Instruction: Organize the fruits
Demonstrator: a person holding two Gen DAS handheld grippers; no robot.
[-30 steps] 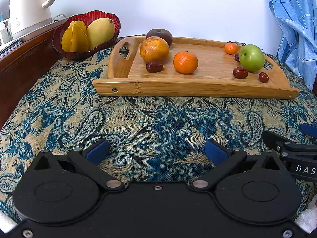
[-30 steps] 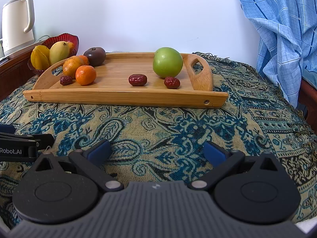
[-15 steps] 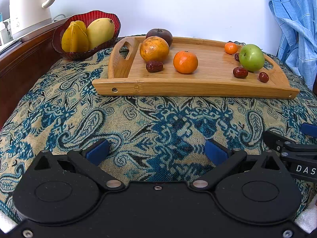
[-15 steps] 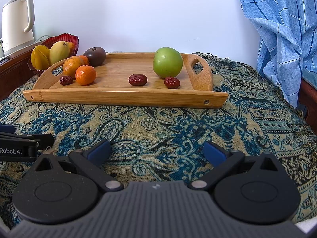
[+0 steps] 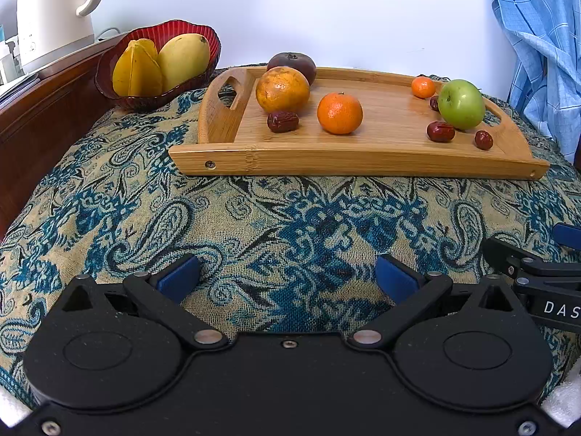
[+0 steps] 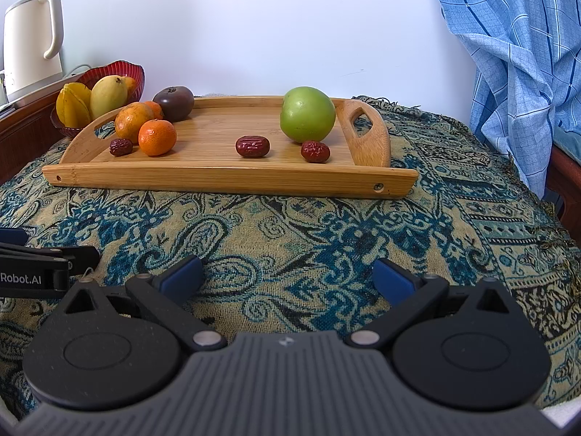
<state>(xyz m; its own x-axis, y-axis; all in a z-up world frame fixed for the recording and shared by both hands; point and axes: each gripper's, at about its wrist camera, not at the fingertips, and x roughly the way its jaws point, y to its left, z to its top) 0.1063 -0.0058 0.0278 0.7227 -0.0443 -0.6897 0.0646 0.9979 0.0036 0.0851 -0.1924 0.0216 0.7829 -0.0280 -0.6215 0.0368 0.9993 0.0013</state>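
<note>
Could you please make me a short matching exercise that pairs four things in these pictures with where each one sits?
Things:
1. mango
2. green apple
3. kettle
4. left claw

Places:
A. right end of the wooden tray
B. open over the patterned cloth
C. in the red bowl
D. on the dark wood ledge

Pairs: 1-C, 2-A, 3-D, 4-B
</note>
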